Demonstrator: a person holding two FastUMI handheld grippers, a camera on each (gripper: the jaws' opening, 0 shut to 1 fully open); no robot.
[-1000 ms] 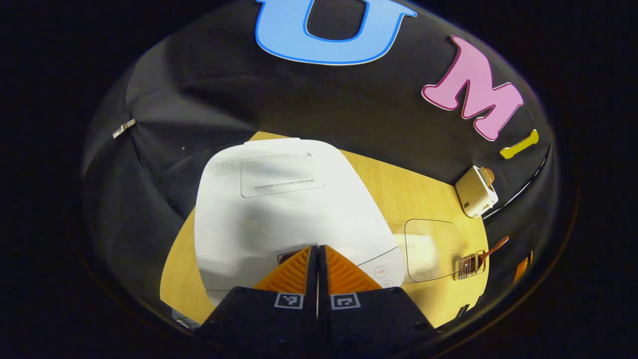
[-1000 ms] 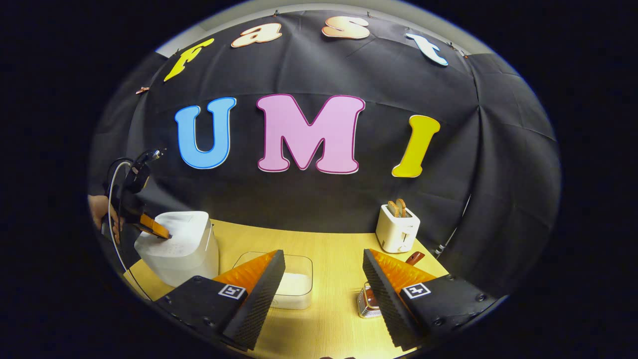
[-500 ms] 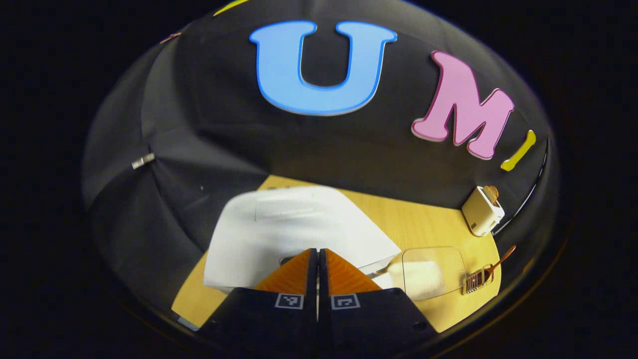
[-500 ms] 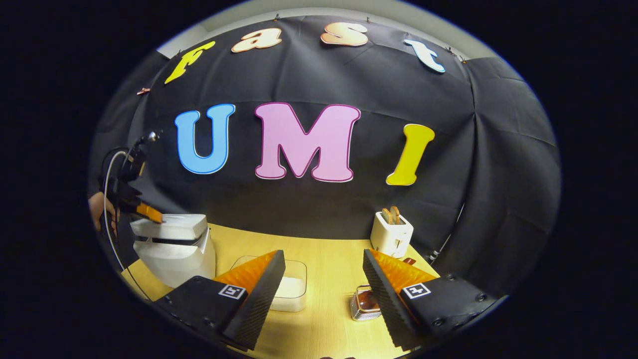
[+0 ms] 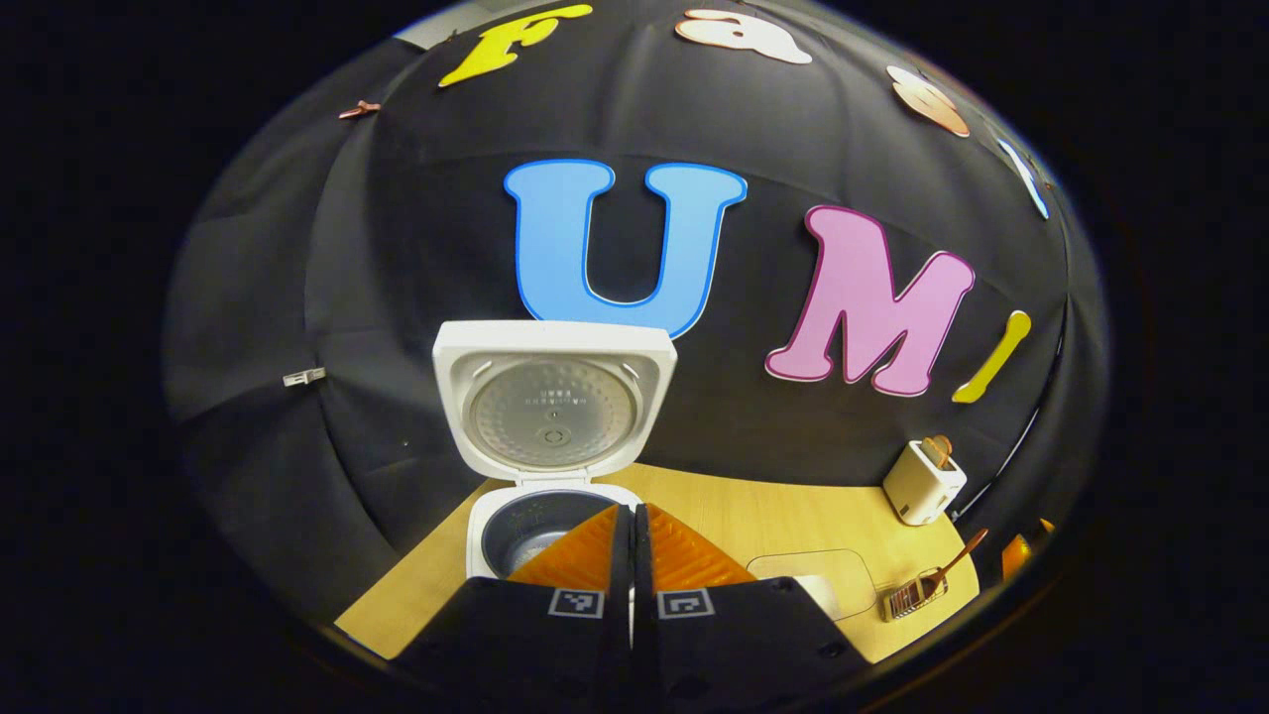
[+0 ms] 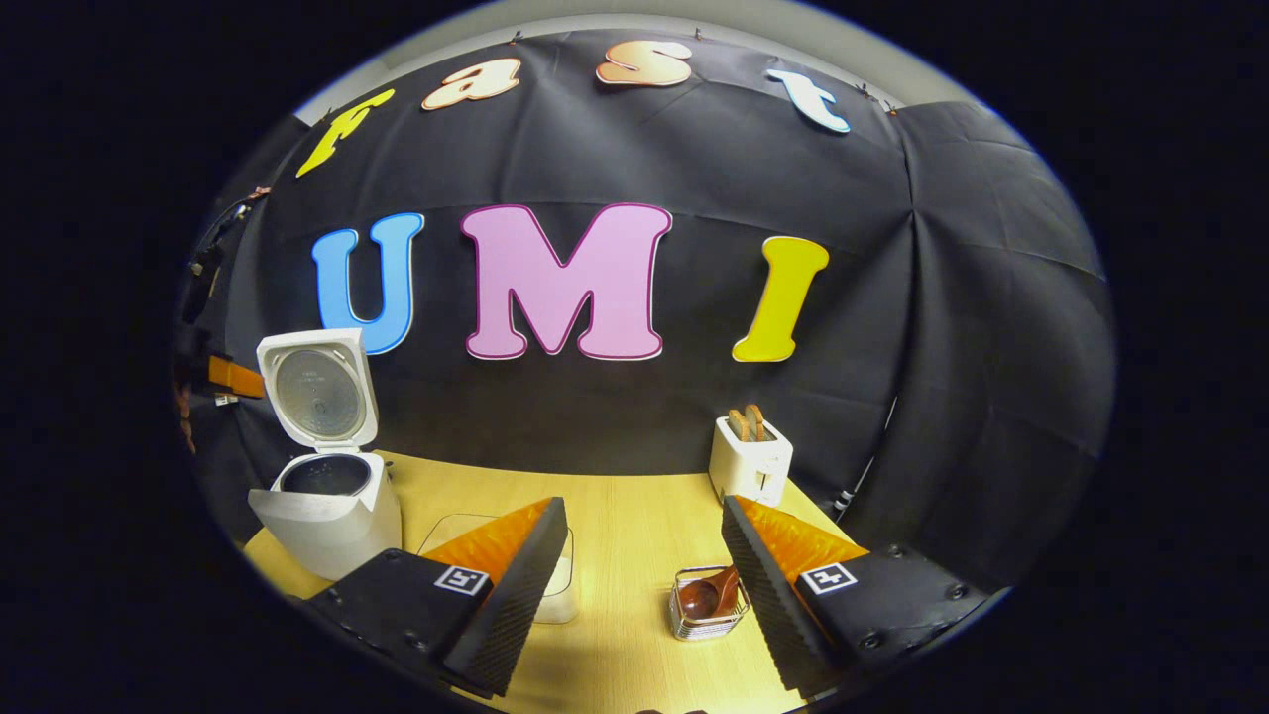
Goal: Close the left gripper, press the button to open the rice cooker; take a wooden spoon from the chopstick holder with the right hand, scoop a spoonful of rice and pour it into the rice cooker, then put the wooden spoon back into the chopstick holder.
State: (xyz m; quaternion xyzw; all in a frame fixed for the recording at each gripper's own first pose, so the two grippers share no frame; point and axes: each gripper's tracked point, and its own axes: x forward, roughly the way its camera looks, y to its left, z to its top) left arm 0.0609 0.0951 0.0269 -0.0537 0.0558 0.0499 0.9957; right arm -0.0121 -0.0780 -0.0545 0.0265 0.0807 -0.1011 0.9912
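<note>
Standing open – rice cooker (image 6: 327,496), left gripper (image 5: 633,526) closed, right gripper (image 6: 644,540) spread

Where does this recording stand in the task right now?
Done: the rice cooker stands open, lid upright. In hand: nothing; the left gripper is shut and empty, the right gripper open above the table. Left: the wooden spoon sits in the chopstick holder; taking, scooping, pouring and returning it remain.
</note>
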